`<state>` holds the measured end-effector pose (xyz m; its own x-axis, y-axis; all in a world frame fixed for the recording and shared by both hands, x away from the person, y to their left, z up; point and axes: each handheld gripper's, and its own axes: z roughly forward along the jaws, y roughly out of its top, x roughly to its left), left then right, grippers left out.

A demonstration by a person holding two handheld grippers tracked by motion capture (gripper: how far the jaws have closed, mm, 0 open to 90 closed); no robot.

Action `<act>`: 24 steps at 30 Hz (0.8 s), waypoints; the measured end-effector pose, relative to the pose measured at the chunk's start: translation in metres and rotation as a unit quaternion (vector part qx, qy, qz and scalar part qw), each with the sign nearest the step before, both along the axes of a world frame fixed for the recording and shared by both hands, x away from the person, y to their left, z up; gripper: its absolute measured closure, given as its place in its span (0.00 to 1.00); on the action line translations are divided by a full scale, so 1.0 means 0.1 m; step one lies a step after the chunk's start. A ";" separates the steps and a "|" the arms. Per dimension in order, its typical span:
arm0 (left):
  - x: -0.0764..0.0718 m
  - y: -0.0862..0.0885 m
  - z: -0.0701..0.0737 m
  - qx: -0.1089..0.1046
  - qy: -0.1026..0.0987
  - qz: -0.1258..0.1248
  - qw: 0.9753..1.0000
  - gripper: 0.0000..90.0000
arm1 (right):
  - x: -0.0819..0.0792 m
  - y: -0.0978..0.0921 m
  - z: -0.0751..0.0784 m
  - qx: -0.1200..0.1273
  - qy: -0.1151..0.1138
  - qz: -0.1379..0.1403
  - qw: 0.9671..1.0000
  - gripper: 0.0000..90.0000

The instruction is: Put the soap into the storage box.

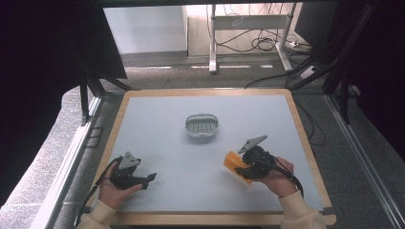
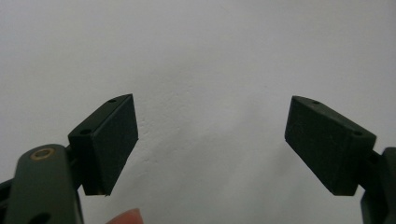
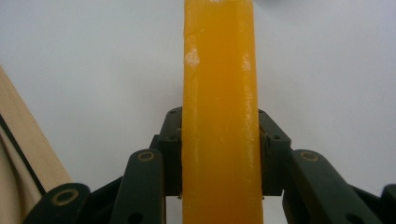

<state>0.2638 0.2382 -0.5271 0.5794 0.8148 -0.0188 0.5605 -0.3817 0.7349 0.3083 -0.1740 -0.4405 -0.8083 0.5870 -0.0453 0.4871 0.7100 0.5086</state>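
A: Nearest the lens in the right gripper view, an orange bar (image 3: 219,116) runs up mid-frame, both jaws pressed flat on its sides. We log the right gripper (image 1: 244,170) as clamped on it.

B: Agreed. In the high view the bar sits lower right of centre, tilted, apparently lifted off the grey table mat (image 1: 162,119). The left gripper (image 1: 149,178) rests at lower left, jaws spread wide, nothing between them.

A: Step in hand, as we judge it: carrying. The white oval dish (image 1: 202,126) sits at mid-frame, up and left of the bar, well apart.

B: The next move likely calls for swinging the bar over the dish, levelling it, then lowering before release. We can't tell whether the dish holds anything.
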 end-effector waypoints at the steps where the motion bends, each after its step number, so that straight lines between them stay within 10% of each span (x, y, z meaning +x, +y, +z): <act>1: 0.00 0.00 0.00 0.000 0.000 0.000 1.000 0.19 | 0.00 0.00 0.00 0.000 0.000 0.000 1.000 0.69; 24: 0.00 0.01 0.01 -0.002 0.001 -0.005 1.000 0.19 | 0.23 0.11 0.16 -0.008 -0.001 0.023 1.000 0.69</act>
